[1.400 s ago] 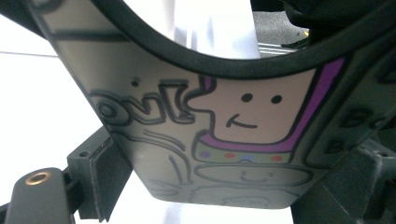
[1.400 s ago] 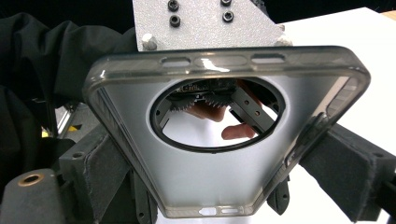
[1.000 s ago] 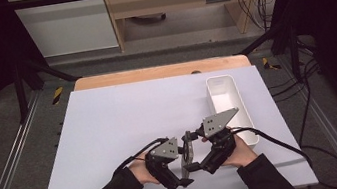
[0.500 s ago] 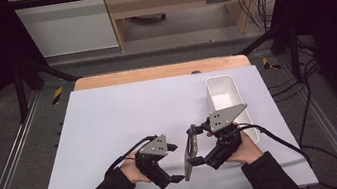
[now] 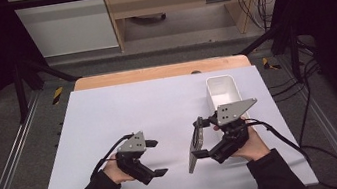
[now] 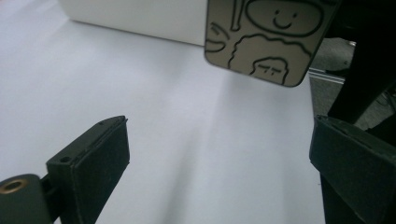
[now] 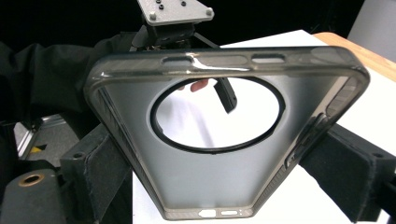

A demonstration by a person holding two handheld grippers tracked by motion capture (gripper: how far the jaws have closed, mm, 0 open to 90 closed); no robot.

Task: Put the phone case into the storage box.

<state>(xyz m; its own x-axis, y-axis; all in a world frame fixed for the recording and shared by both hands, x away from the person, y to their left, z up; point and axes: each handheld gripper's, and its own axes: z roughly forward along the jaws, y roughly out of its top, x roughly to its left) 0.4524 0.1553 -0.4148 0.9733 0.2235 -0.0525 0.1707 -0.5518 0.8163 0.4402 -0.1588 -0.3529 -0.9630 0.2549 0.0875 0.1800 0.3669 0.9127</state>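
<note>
**Ann:** Near the table's front edge, right of middle, the right gripper (image 5: 197, 140) has the phone case (image 5: 194, 146) pinched by its two long sides, held on edge above the table (image 5: 108, 113). Look at the right gripper view: jaws snug on both rims, the big round camera hole facing us.

**Bo:** And the left gripper (image 5: 155, 157)?

**Ann:** Spread wide, holding nothing, just left of the case with a gap between them. Its own view shows the case's doodled back (image 6: 271, 42) hanging ahead of the empty jaws.

**Bo:** So what makes this carry go well?

**Ann:** I'd keep the squeeze gentle; that soft frame could bow and pop free. Hold it level, and if it's bound for the white bin (image 5: 221, 91) by the right edge, lower it in rather than drop it.

**Bo:** Any change from a second ago?

**Ann:** Yes. Both grippers sat tight together around the case then; the left has since let go, opened, and drawn off leftward.
</note>
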